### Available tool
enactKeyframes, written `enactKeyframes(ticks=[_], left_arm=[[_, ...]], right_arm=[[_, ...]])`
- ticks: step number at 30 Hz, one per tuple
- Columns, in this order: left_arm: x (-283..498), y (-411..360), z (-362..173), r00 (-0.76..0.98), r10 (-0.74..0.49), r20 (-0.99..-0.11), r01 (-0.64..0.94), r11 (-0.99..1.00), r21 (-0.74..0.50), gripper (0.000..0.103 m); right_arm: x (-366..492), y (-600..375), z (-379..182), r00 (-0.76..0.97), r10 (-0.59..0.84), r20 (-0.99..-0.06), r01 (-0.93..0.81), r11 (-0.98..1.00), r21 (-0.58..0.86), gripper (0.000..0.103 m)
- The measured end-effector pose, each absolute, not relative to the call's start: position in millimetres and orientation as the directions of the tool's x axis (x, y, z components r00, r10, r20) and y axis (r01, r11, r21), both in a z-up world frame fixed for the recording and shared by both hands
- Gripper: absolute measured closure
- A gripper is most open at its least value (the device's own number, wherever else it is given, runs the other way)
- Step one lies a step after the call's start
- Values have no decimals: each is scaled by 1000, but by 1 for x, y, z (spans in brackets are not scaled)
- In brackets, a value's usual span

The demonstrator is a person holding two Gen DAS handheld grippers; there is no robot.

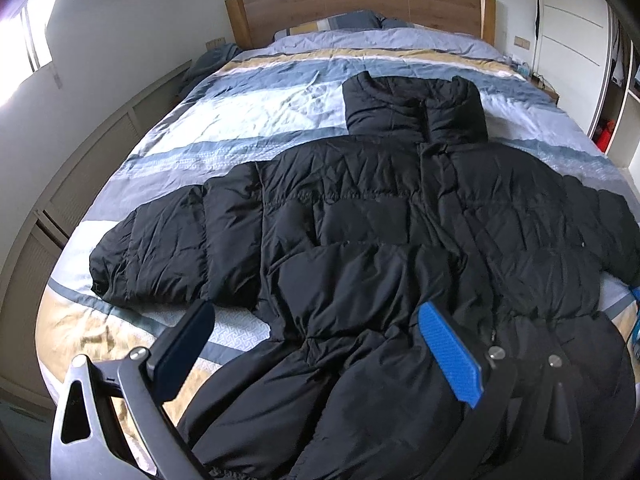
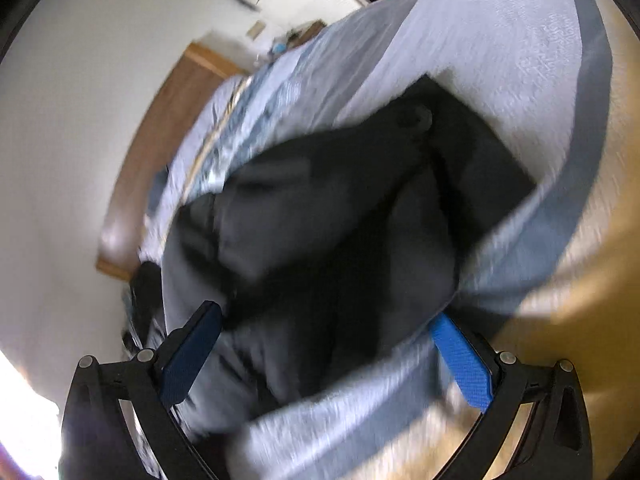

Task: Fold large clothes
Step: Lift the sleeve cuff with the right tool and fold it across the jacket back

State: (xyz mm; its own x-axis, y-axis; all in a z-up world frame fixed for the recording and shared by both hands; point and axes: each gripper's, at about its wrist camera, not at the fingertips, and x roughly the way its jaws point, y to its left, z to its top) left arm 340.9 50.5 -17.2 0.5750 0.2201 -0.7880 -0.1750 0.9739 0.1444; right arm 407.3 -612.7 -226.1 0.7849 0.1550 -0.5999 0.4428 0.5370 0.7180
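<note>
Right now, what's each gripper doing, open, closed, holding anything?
Left gripper: open, holding nothing, over the black puffer jacket.
Right gripper: open, the jacket's sleeve between its fingers, not clamped; view blurred.

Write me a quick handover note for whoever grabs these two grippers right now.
Left gripper: jaws open, empty, above the black puffer jacket's lower part.
Right gripper: jaws open, nothing clamped, over dark jacket fabric; view blurred.
Jacket lies spread front-up on the striped bedspread, both sleeves out, collar toward the headboard.
Done: laid flat.
Left: every fold.
</note>
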Motion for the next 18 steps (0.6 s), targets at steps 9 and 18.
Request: enactKeyframes(ticks=[9, 18], left_arm=[[341, 46, -17, 579, 217, -786, -168, 975, 145, 0], [326, 53, 0, 616, 206, -761, -186, 976, 114, 0]], right_arm=[[423, -648, -225, 823, 109, -558, 461, 447, 767, 22], [420, -650, -190, 837, 137, -530, 406, 495, 768, 71]])
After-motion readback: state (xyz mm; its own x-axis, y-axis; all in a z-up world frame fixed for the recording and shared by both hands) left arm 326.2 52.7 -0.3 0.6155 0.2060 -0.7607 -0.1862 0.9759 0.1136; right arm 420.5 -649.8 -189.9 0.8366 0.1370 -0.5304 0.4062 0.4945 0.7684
